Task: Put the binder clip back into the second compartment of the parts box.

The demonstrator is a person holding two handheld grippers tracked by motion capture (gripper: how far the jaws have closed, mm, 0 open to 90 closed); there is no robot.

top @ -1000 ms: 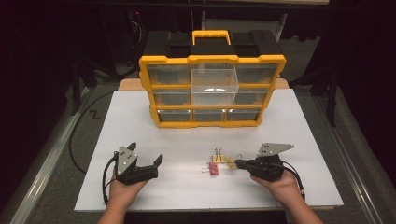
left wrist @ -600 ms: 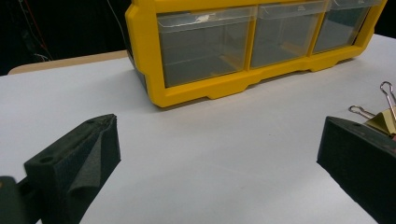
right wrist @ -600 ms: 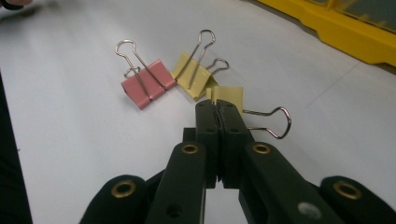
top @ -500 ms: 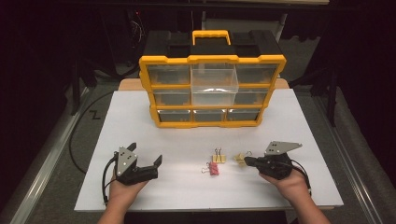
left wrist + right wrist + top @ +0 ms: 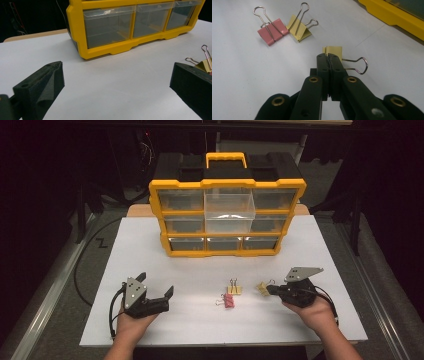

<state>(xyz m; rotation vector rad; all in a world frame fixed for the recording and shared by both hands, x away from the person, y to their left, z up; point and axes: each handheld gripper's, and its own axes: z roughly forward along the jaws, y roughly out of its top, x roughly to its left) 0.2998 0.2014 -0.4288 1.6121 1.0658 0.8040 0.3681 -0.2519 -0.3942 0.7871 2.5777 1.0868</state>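
A pink binder clip (image 5: pixel 228 301) (image 5: pixel 273 33) and a yellow binder clip (image 5: pixel 234 289) (image 5: pixel 299 30) lie side by side on the white table top (image 5: pixel 200 270). My right gripper (image 5: pixel 270 290) (image 5: pixel 328 58) sits to their right, shut on a second yellow binder clip (image 5: pixel 262 287) (image 5: pixel 333 50), whose wire handle sticks out sideways. My left gripper (image 5: pixel 156 285) (image 5: pixel 116 72) rests at the front left, open, with nothing between its jaws. In the left gripper view a yellow clip (image 5: pixel 205 64) peeks out behind the right jaw.
A yellow and black drawer organizer (image 5: pixel 227 215) (image 5: pixel 75 30) (image 5: pixel 392 15) with clear drawers stands at the back middle of the table. One larger clear drawer (image 5: pixel 229 210) juts out from its front. Bare table lies between the grippers and the organizer.
My right gripper has moved to the right, away from the pink and yellow clips, carrying a yellow clip with it. The left gripper has stayed still.
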